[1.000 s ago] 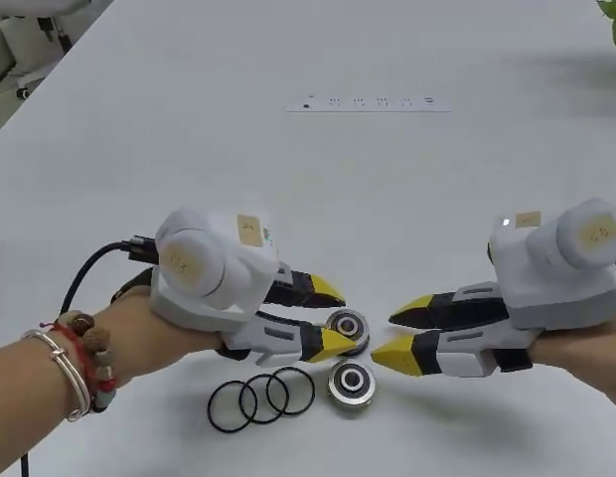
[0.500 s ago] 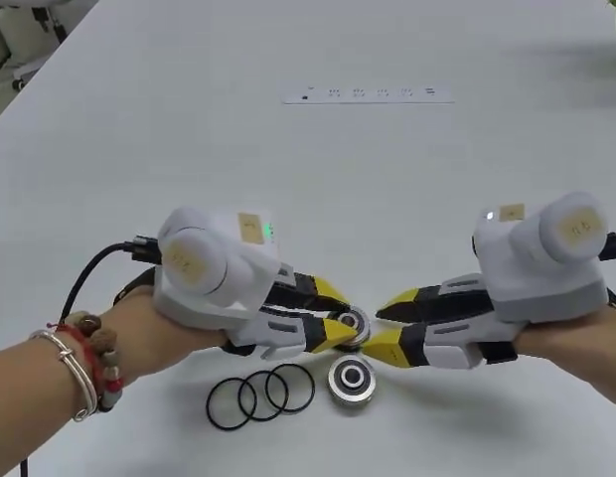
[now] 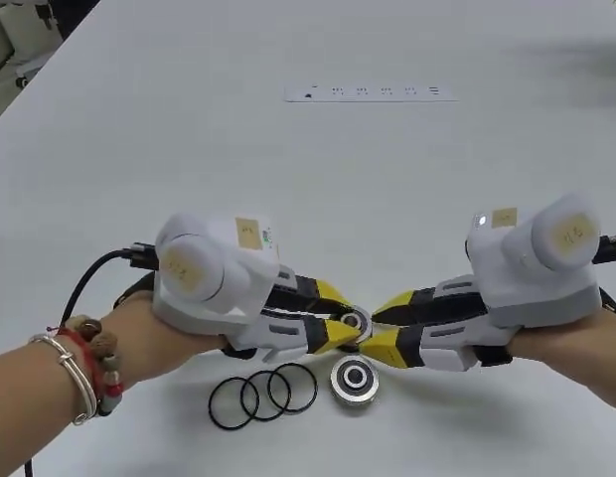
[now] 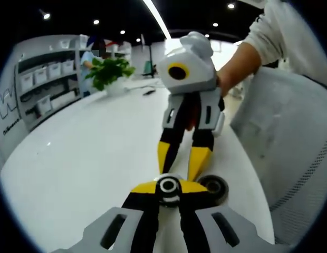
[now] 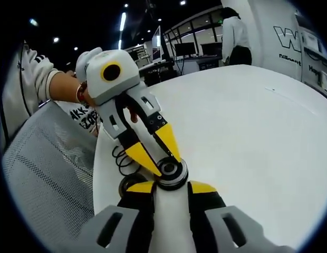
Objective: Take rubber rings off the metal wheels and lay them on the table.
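My left gripper [image 3: 340,316] is shut on a small metal wheel [image 3: 355,321] and holds it just above the white table [image 3: 407,199]. In the left gripper view the wheel [image 4: 167,185] sits between the yellow fingertips. My right gripper [image 3: 378,326] faces it from the right, open, with its tips at the wheel's rim [image 5: 171,169]. A second wheel [image 3: 355,379] lies flat on the table just below them. Three black rubber rings [image 3: 263,395] lie overlapping to that wheel's left.
A white power strip [image 3: 360,93] lies far back on the table. A black cable [image 3: 89,273] trails from my left gripper. A potted plant [image 4: 109,71] stands at one end of the table, and a person [image 5: 234,31] stands beyond the other end.
The right gripper has moved left until its tips meet the wheel. The left gripper's jaws have come together on the wheel. Rings and the second wheel lie as before.
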`<state>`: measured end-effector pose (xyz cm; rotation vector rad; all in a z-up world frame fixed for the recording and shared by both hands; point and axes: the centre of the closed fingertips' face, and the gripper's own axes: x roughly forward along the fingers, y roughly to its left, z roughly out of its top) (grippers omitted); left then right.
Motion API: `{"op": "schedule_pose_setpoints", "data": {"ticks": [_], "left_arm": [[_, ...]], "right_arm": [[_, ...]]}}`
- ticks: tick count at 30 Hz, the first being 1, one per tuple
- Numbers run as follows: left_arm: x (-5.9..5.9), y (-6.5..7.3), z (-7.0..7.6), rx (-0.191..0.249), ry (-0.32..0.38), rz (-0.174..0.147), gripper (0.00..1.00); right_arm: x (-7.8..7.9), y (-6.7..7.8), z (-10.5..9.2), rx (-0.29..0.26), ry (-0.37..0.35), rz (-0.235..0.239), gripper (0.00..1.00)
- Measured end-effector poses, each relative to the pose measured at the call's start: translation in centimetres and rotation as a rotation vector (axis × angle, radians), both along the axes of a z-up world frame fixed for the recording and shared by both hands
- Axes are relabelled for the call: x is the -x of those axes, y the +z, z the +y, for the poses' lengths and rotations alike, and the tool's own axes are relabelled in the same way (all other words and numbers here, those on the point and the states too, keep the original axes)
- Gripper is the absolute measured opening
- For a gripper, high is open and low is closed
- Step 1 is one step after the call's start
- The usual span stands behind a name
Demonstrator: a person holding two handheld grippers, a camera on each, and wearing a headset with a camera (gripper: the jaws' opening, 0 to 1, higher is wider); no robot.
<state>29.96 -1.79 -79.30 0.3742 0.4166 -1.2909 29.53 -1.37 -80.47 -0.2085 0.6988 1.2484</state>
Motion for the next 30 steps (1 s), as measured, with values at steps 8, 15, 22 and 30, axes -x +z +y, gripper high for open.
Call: {"op": "schedule_pose_setpoints", "data": {"ticks": [8,15,22,30], "left_arm": [[0.09,0.02,0.07,0.003,0.002,-0.005,0.15],[0.21,-0.01,0.14,0.006,0.003,-0.007,0.15],[0.40,-0.01,0.32,0.018,0.014,-0.003,0.15],[0.48,0.01,0.43,0.017,0.012,-0.008,0.15]], "right_arm": [[-0.05,-0.58,-0.17,0.032,0.030,-0.037,0.14],[0.01,-0.67,-0.29,0.042,0.044,-0.057,0.10],[-0.07,-0.60,-0.31,0.050,0.047,-0.085,0.02],[-0.30,-0.68,-0.34,0.043,0.004,-0.054,0.00]]}}
